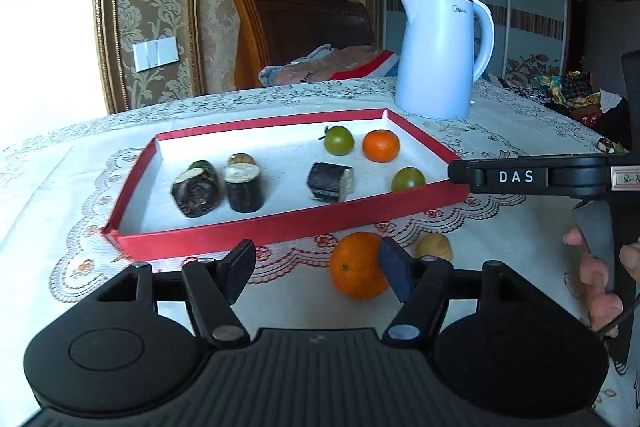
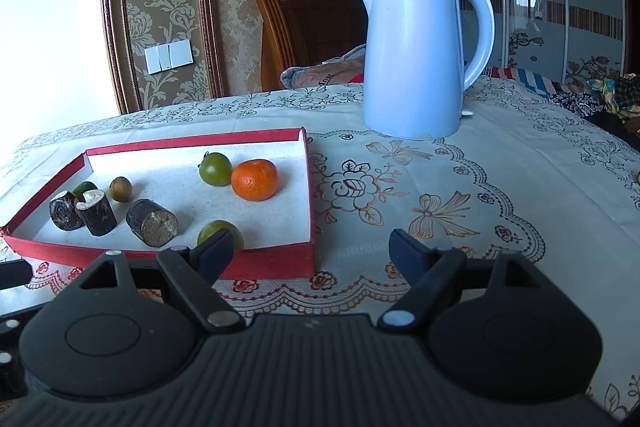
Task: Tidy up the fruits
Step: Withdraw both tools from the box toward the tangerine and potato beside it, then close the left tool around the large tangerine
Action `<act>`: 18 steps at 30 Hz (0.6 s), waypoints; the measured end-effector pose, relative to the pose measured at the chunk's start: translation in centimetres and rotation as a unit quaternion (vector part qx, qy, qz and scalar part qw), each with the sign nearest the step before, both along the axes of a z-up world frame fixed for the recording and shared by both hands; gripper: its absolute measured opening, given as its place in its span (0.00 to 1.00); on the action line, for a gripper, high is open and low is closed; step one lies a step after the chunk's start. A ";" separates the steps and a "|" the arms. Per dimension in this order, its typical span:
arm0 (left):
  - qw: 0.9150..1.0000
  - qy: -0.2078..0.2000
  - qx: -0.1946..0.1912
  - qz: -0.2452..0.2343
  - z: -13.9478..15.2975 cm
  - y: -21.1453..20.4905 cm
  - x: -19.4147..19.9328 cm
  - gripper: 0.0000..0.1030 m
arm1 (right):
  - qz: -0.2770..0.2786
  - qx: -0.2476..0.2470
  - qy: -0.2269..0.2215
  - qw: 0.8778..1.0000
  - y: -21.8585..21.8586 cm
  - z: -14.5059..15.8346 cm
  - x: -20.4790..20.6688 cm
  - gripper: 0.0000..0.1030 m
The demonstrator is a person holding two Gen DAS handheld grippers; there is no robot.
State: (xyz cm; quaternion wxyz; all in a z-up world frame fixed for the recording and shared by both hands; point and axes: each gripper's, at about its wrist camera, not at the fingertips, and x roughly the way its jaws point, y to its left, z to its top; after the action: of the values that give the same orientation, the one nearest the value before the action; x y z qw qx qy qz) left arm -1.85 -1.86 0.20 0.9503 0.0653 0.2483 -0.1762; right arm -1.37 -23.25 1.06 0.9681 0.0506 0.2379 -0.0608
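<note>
A red tray with a white floor holds a mandarin, two green tomatoes, several dark sugarcane pieces and a small brown fruit. In front of the tray an orange lies on the cloth between the jaws of my left gripper. It sits against the right pad and well clear of the left pad, so this gripper is open. A small yellowish fruit lies just behind. My right gripper is open and empty over the tray's near right corner.
A pale blue kettle stands behind the tray on the lace tablecloth. In the left wrist view the right gripper's black body and a person's hand fill the right side. A bed headboard rises beyond the table's far edge.
</note>
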 end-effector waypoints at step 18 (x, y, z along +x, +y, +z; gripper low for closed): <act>0.999 0.032 0.039 0.020 -1.2 0.0 0.4 0.66 | 0.009 -0.003 0.007 1.000 0.4 -0.2 0.2 0.83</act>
State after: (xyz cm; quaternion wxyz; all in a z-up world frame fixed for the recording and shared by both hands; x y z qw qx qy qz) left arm -1.49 -1.82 -1.03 0.9419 0.0917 0.2867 -0.1491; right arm -1.16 -22.89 0.81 0.9670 0.0446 0.2452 -0.0530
